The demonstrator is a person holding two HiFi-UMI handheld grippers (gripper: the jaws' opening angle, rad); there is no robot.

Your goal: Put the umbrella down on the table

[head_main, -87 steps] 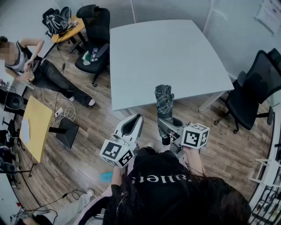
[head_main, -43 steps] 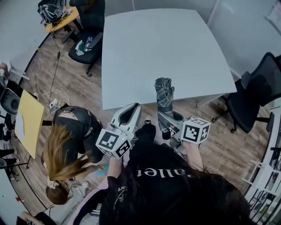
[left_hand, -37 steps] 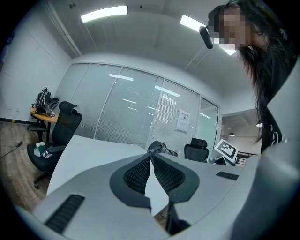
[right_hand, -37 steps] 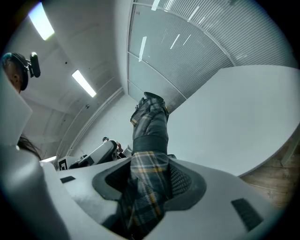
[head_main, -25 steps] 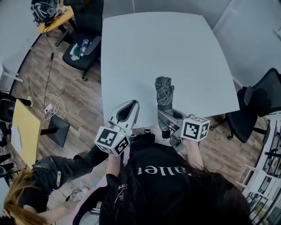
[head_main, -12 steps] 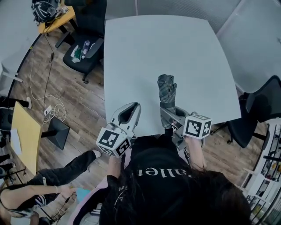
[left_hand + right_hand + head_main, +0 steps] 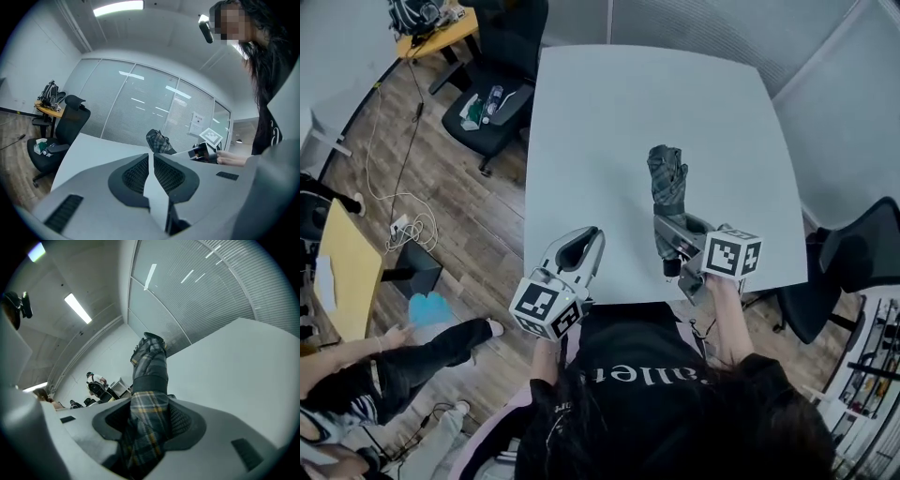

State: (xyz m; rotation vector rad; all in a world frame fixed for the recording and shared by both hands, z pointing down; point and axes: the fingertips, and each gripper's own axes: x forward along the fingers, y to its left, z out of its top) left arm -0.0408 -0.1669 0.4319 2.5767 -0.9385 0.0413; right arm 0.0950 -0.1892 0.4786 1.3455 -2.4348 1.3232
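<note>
Right hand-held gripper (image 7: 672,227), clenched on the folded grey plaid fabric umbrella (image 7: 667,178), has carried it in over the pale grey square bench (image 7: 609,112). Laying it down looks next. Left hand-held gripper (image 7: 585,240) hangs closed and empty.

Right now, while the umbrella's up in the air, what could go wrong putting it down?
The right hand-held gripper grips the folded plaid umbrella near its handle end, with most of it sticking out past the jaws, so it might tip and thump down if released early. It also hangs close to the near edge of the table; laid there, it could roll off.
</note>
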